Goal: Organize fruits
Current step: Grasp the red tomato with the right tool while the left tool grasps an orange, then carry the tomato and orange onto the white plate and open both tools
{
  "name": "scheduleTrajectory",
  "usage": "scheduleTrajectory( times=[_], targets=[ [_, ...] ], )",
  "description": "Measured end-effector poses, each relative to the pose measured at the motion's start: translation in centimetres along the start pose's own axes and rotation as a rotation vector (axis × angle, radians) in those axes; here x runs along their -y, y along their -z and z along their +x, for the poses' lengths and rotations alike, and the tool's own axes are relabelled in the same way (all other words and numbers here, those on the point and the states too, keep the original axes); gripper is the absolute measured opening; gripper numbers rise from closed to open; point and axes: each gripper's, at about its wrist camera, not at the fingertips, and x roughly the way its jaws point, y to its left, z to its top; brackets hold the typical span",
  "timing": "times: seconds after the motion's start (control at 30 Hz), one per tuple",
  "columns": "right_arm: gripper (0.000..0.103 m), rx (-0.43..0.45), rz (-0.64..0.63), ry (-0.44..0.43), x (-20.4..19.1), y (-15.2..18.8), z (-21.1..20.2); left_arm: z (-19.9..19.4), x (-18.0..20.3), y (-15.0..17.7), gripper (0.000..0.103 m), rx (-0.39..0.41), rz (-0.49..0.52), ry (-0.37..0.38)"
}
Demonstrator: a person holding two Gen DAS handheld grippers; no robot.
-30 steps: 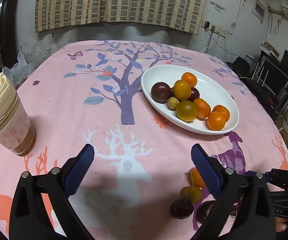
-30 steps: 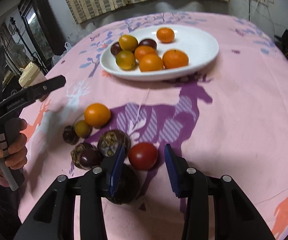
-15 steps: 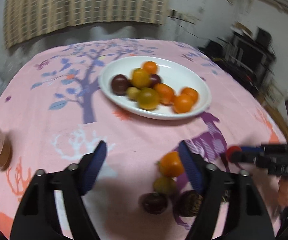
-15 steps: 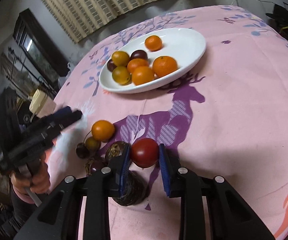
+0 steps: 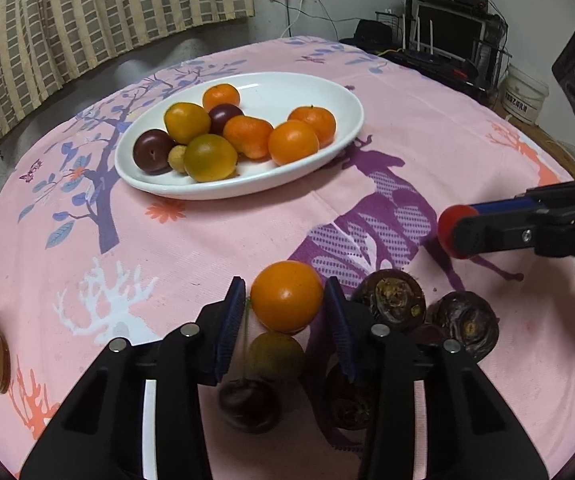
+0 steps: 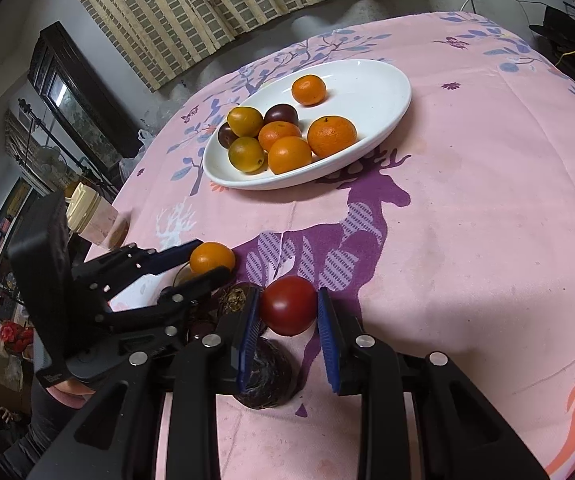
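A white oval plate (image 5: pixel 327 92) (image 6: pixel 383 80) holds several oranges, plums and yellow-green fruits on the pink tablecloth. My left gripper (image 5: pixel 285 300) has closed around an orange (image 5: pixel 286 296), also seen in the right wrist view (image 6: pixel 211 257); its pads touch or nearly touch both sides. My right gripper (image 6: pixel 287 312) is shut on a red tomato (image 6: pixel 289 310), also seen in the left wrist view (image 5: pixel 449 222), and holds it just above the cloth. A yellow-green fruit (image 5: pixel 275 356), a dark cherry (image 5: pixel 247 404) and dark mangosteens (image 5: pixel 393 298) lie under and beside the left gripper.
A lidded jar (image 6: pixel 91 216) of brown stuff stands at the table's left edge. A dark mangosteen (image 6: pixel 267 376) lies under my right gripper. Shelves, cables and a white bucket (image 5: pixel 525 94) stand beyond the table's right side.
My left gripper swung right, moved over the loose fruit pile and narrowed around the orange. My right gripper closed on the tomato and lifted it slightly.
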Motion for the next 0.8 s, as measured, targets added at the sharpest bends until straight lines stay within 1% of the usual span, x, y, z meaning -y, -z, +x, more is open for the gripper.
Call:
scheduleTrajectory(
  times=[0.07,0.3,0.33,0.4,0.47,0.53,0.63,0.67,0.7,0.73,0.8],
  targets=[
    [0.029,0.003,0.002,-0.002,0.0,0.0,0.0,0.1,0.0,0.0,0.038,-0.001,-0.002,0.014],
    [0.029,0.013,0.005,-0.011,0.1,-0.1,-0.3,-0.4,-0.2,0.1,0.037,0.012,-0.015,0.014],
    [0.029,0.021,0.005,-0.022,0.1,-0.1,-0.5,-0.7,-0.4,0.0,0.037,0.02,-0.031,0.024],
    [0.029,0.055,0.004,-0.07,0.0,-0.3,-1.0,-1.5,-1.1,-0.4,0.037,0.044,-0.079,0.055],
    [0.029,0.087,0.019,-0.138,0.1,-1.0,-1.2,-2.5,-2.4,-1.3,0.036,0.078,-0.155,0.096],
    [0.029,0.122,0.036,-0.166,0.3,-1.9,-1.4,-3.0,-3.8,-2.7,0.036,0.112,-0.23,0.123],
    [0.029,0.18,0.051,-0.158,0.6,-4.1,-1.2,-2.9,-5.4,-5.3,0.036,0.165,-0.29,0.124],
    [0.029,0.193,0.059,-0.153,0.8,-4.9,-0.9,-2.5,-5.9,-6.3,0.036,0.174,-0.307,0.137],
    [0.029,0.202,0.069,-0.147,1.1,-6.0,-0.5,-2.1,-6.3,-7.0,0.031,0.178,-0.323,0.146],
    [0.029,0.209,0.076,-0.144,1.3,-6.8,-0.1,-1.6,-6.9,-7.7,0.029,0.179,-0.343,0.155],
    [0.029,0.217,0.086,-0.152,2.0,-8.1,0.5,-1.0,-7.7,-8.2,0.029,0.164,-0.362,0.165]
  ],
)
